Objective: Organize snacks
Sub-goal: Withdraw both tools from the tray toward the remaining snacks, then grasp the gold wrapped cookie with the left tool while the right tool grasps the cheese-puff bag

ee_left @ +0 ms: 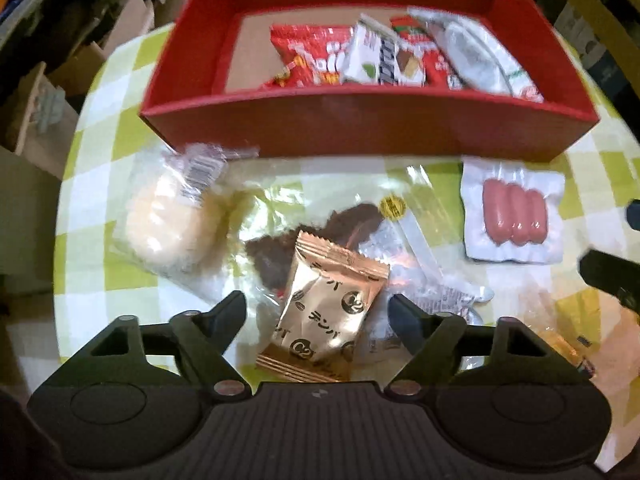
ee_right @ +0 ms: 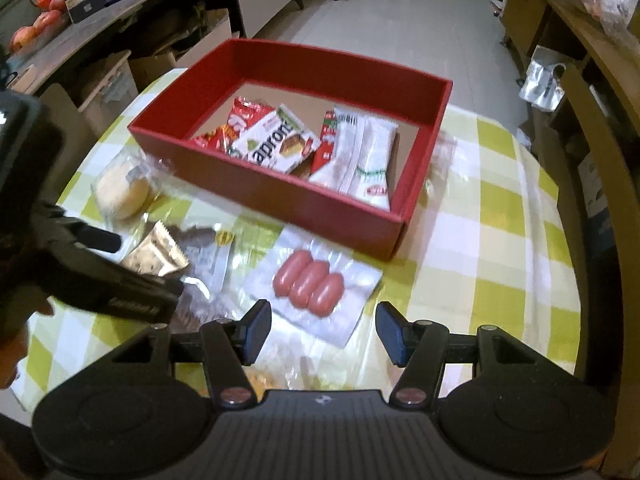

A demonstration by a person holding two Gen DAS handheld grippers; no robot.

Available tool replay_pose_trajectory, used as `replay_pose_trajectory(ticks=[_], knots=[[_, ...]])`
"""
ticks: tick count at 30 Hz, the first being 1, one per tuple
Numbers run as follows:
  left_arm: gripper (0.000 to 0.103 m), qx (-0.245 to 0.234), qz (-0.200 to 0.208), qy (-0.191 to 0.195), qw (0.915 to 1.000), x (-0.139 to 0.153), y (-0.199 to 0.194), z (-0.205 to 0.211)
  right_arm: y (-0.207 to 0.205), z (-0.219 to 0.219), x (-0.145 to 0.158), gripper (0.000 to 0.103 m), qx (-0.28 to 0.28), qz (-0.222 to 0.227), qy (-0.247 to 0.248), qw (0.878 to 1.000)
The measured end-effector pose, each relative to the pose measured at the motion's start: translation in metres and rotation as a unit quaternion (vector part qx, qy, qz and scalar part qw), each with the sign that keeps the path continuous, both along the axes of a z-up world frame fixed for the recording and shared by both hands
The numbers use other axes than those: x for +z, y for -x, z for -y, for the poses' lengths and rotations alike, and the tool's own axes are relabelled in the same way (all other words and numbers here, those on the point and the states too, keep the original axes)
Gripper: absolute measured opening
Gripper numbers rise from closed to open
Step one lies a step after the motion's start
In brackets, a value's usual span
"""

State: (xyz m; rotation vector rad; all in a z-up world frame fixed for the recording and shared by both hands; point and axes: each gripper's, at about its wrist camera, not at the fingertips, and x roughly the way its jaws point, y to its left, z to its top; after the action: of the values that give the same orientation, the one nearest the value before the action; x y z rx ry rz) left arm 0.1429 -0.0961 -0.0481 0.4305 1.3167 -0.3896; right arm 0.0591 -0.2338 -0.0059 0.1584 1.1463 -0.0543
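Left wrist view: left gripper [ee_left: 318,312] points down over the table, jaws apart, gold packet [ee_left: 326,312] lying between the fingers, pads not pressing it. No earlier picture to compare. The packet lies tilted, partly over a clear bag with a dark snack [ee_left: 316,240]. Left of that, a bun [ee_left: 168,220] in clear wrap, barcode label on top. Right, a sealed sausage pack [ee_left: 514,216], three sausages side by side, flat on the checked cloth [ee_left: 100,184]. Near right edge, something orange in clear wrap [ee_left: 560,344], blurred, cannot tell what. Black parts of the other gripper poke in at the right edge. Far: red box [ee_left: 360,120], open top, with red packets, a white wafer pack and a white pouch inside, bunched to its right half.

Right wrist view: right gripper [ee_right: 322,334] jaws apart, nothing between the pads; the near corner of the sausage pack [ee_right: 310,284] lies just ahead of the gap, not touched. Left gripper [ee_right: 120,264] enters from the left, one finger on either side of the gold packet [ee_right: 158,254]. Bun [ee_right: 122,192] farther left, near the box's near left corner. Red box [ee_right: 280,196] beyond, wafer pack [ee_right: 276,144] and white pouch [ee_right: 368,160] inside, far half bare cardboard. Past the table: floor, cardboard boxes, a counter with clutter at far left.
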Motion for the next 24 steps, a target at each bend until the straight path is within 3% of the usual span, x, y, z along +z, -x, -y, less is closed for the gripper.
replay_pose_trajectory(ticks=[2, 4, 8, 14, 17, 19, 24], knots=[[0.074, 0.005, -0.004, 0.001, 1.0000, 0.000, 0.000, -0.001, 0.008, -0.001, -0.001, 0.063, -0.003, -0.004, -0.001, 1.000], [0.055, 0.009, -0.012, 0.003, 0.9999, 0.002, 0.002, -0.004, 0.019, -0.003, -0.001, 0.063, -0.009, -0.007, -0.001, 1.000], [0.055, 0.003, -0.007, -0.004, 1.0000, 0.005, 0.012, -0.009, 0.045, -0.003, -0.002, 0.063, -0.034, -0.011, -0.006, 0.999], [0.052, 0.013, 0.008, 0.015, 0.9998, 0.019, 0.029, -0.029, 0.066, -0.009, -0.009, 0.063, -0.070, -0.024, -0.035, 0.997], [0.050, 0.026, 0.007, 0.015, 0.9995, 0.020, 0.033, -0.036, 0.061, -0.024, -0.009, 0.065, -0.039, -0.016, -0.035, 0.999], [0.051, 0.028, 0.002, 0.019, 0.9994, 0.021, 0.035, -0.041, 0.055, -0.035, -0.009, 0.078, -0.014, -0.012, -0.031, 0.999], [0.058, 0.020, -0.003, 0.016, 0.9997, 0.019, 0.042, -0.047, 0.039, -0.055, -0.022, 0.080, 0.042, -0.034, -0.022, 0.998]])
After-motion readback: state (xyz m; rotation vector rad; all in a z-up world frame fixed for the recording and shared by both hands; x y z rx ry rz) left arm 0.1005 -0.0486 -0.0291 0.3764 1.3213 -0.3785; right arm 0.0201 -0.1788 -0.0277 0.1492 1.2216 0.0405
